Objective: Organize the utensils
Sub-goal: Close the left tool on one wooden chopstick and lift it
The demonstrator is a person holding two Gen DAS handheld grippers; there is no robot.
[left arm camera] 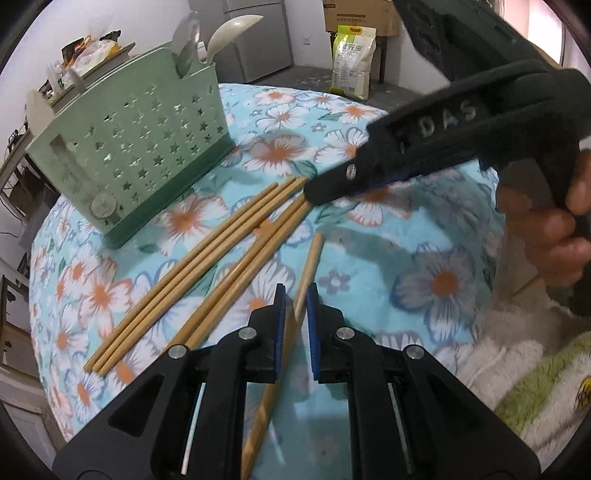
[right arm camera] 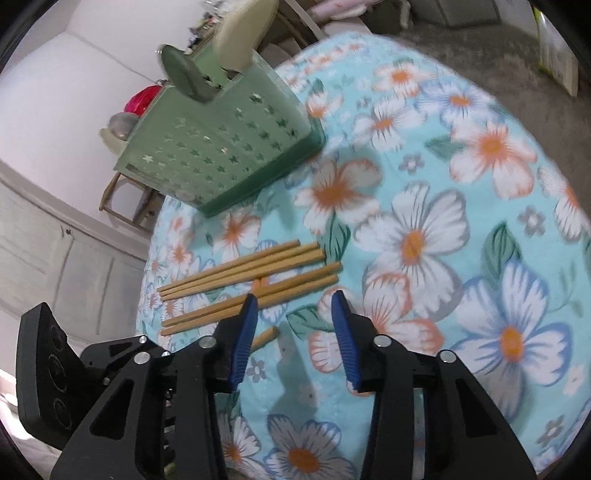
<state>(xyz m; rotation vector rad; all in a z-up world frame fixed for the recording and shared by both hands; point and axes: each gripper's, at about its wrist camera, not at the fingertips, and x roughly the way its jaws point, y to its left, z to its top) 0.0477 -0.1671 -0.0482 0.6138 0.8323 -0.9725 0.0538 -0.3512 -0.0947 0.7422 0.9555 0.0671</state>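
A green star-holed utensil holder (left arm camera: 140,147) (right arm camera: 221,147) stands at the table's far left with a cream spoon (left arm camera: 236,29) and a grey-green spoon (left arm camera: 188,40) in it. Three bamboo chopsticks (left arm camera: 184,273) (right arm camera: 240,269) lie side by side on the cloth, with a pair (left arm camera: 240,273) (right arm camera: 258,299) next to them. My left gripper (left arm camera: 297,317) is shut on a single chopstick (left arm camera: 308,266), which slants up off the cloth. My right gripper (right arm camera: 295,325) stands open with nothing between its pads; in the left wrist view its tips (left arm camera: 314,192) sit at the pair's far ends.
A round table under a blue floral cloth (left arm camera: 443,280) (right arm camera: 443,221) drops off at its edges. A rice bag (left arm camera: 351,62) and a cardboard box (left arm camera: 358,14) stand on the floor beyond. A hand (left arm camera: 554,236) and a fuzzy sleeve (left arm camera: 535,369) are at right.
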